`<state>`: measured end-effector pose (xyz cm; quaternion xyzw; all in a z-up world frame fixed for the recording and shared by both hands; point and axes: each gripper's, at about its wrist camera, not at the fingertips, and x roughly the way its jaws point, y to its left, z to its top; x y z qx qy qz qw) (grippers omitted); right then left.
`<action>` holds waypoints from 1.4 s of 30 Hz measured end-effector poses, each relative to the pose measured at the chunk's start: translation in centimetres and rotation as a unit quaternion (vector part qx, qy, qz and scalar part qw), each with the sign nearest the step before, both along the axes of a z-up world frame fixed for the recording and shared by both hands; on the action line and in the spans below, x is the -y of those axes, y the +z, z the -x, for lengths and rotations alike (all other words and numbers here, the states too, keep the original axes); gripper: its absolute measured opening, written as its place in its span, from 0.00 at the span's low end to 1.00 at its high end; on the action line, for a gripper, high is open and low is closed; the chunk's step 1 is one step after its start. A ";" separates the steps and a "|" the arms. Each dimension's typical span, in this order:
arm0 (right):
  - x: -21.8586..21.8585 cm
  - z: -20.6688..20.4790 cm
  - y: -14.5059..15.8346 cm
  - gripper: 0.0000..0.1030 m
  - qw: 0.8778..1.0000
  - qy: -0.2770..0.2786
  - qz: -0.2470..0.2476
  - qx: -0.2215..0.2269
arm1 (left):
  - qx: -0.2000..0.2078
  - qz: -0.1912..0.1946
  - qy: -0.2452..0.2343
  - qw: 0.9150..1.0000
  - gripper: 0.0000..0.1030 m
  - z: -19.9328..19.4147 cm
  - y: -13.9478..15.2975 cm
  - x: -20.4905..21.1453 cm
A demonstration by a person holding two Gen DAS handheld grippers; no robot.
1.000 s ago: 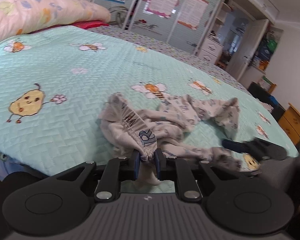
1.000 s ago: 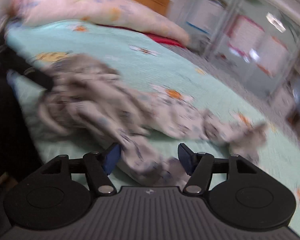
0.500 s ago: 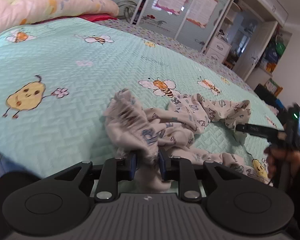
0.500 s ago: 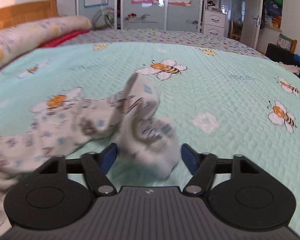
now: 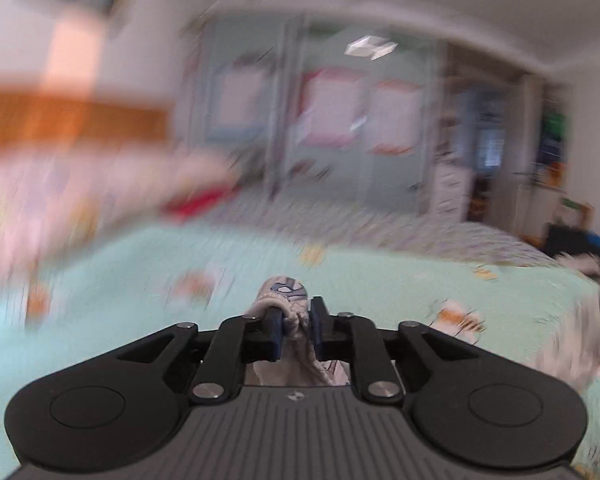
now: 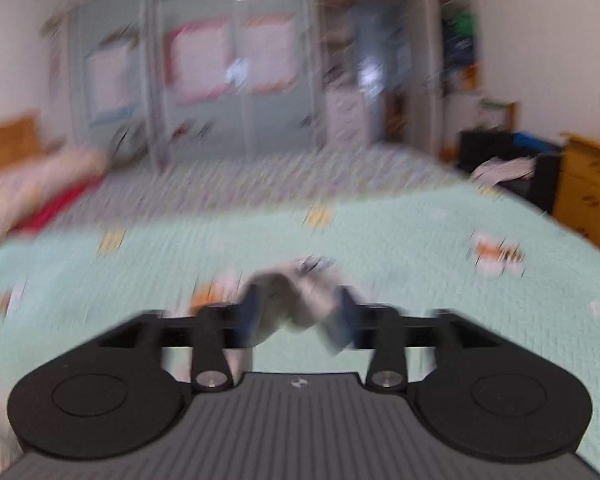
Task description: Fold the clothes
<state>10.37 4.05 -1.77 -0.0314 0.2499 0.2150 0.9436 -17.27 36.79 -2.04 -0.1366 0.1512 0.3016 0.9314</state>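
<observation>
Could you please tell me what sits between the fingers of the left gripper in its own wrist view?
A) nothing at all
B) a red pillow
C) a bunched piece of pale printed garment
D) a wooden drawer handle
C: in the left wrist view the left gripper has its narrow jaws pinched on a bunched fold of the pale printed garment, held up above the mint bedspread.

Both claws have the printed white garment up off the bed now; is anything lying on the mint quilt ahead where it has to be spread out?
Nothing visible does. The mint green quilted bedspread ahead of the printed white cotton garment shows only its own bee prints. The long floral pillow lies at the far left edge, clear of that stretch, though both views are blurred.
</observation>
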 end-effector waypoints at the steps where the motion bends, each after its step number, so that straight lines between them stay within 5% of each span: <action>1: 1.0 1.5 -1.7 0.71 1.000 0.012 0.011 -0.018 | -0.016 0.045 0.010 0.999 0.16 0.4 -1.7 -0.7; 3: 3.5 5.3 -4.9 0.71 0.998 0.026 0.018 -0.052 | -0.053 0.103 0.007 0.993 0.16 1.7 -5.1 -1.0; 6: 6.7 11.6 -7.8 0.71 0.992 0.056 0.015 -0.109 | -0.076 0.140 0.010 0.987 0.18 4.9 -8.1 0.0; 9: 8.1 17.0 -8.7 0.71 0.989 0.077 0.040 -0.120 | -0.079 0.157 -0.003 0.984 0.25 6.9 -9.0 1.4; 18: 11.5 18.4 -11.1 0.69 0.976 0.052 0.065 -0.199 | -0.082 0.151 -0.086 0.981 0.28 5.8 -9.5 6.4; 19: 11.5 18.4 -11.5 0.64 0.976 0.055 0.064 -0.203 | -0.084 0.150 -0.089 0.981 0.28 5.7 -9.5 6.6; 21: 11.1 18.2 -12.2 0.11 0.976 0.058 0.061 -0.199 | -0.087 0.150 -0.090 0.981 0.28 5.7 -9.5 6.8; 23: 10.6 17.9 -11.8 0.10 0.980 0.056 0.062 -0.178 | -0.088 0.149 -0.089 0.981 0.28 5.8 -9.4 6.9; 27: 11.6 15.4 -5.2 0.10 0.999 -0.006 -0.009 -0.041 | -0.083 0.143 -0.085 0.982 0.28 6.3 -8.5 6.9; 29: 12.0 13.6 -2.3 0.14 0.997 -0.057 -0.036 0.026 | -0.079 0.141 -0.086 0.983 0.28 6.2 -8.2 7.0; 31: 11.3 11.8 -1.2 0.50 0.994 -0.090 -0.024 0.054 | -0.079 0.141 -0.088 0.983 0.28 6.0 -8.3 7.3; 32: 10.8 10.8 -1.2 0.81 0.995 -0.093 -0.009 0.047 | -0.080 0.145 -0.089 0.982 0.29 5.9 -8.5 7.4; 37: 9.2 12.2 -5.3 0.83 0.995 -0.095 -0.017 0.000 | -0.085 0.155 -0.081 0.981 0.29 6.2 -9.0 7.4; 42: 7.3 15.6 -11.1 0.83 0.992 -0.055 -0.045 -0.103 | -0.086 0.157 -0.062 0.982 0.31 6.0 -8.9 6.4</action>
